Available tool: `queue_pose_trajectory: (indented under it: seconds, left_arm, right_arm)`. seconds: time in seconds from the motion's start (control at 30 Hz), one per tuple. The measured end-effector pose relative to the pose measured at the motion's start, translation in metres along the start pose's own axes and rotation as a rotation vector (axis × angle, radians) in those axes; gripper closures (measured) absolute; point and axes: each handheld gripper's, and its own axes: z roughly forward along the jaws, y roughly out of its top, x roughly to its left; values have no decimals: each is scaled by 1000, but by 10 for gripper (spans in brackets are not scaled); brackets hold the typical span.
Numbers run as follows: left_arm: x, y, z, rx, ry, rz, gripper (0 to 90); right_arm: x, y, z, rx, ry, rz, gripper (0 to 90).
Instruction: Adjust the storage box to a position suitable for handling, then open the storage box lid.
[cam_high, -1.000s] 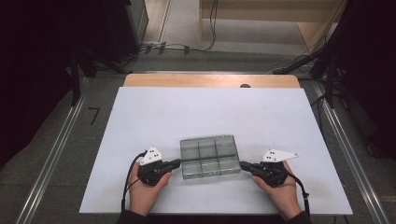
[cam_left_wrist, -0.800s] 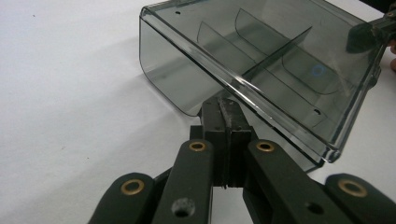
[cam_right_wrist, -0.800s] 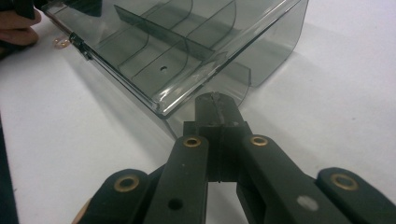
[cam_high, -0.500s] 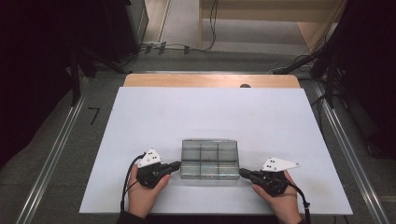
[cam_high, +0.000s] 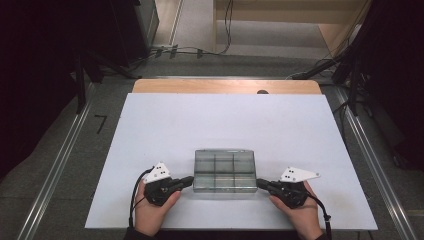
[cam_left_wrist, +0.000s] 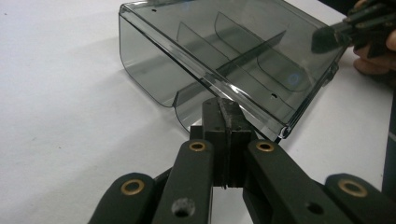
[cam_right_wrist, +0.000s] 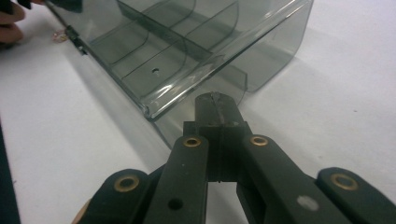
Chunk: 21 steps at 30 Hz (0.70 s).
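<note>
box (cam_high: 224, 170) between 2 closed hand-held grippers.

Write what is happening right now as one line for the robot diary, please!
left gripper: shut, at box's left end | right gripper: shut, at box's right end | clear divided box: on white table, near person's edge

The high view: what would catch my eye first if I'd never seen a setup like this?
Likely the smoky clear box with six compartments, sitting near the front edge of the white table. A person's hands press a black gripper against each end of it: the left gripper at its left side and the right gripper at its right. In each gripper view the jaws stand closed together, touching the box's end.
</note>
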Motion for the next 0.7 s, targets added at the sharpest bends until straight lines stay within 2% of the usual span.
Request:
queue_pose_trajectory:
  seconds: [0.07,0.17,0.27,0.43,0.47,0.5,0.53,0.7]
  left_arm:
    - [0,-1,0,0,-24,2,900]
    - [0,-1,-1,5,-29,19,900]
    - [1,-1,-1,5,-30,30,900]
    - [7,-1,-12,-37,-12,28,898]
    - [9,-2,-15,-44,-6,22,895]
    - [11,-2,-17,-49,-5,19,888]
    - [13,-3,-19,-50,-2,17,861]
    - [14,-4,-20,-54,0,21,822]
  right_arm:
    - [-1,0,0,-2,-5,0,888]
    - [-3,0,-1,-1,3,-2,887]
    - [-4,1,-2,-10,6,-4,886]
    - [-10,2,-12,-55,-29,15,880]
    - [-13,2,-15,-65,-30,21,866]
    - [-15,1,-18,-77,-28,25,740]
    - [-17,2,-21,-83,-28,37,726]
    - [-21,6,-28,-92,-5,9,633]
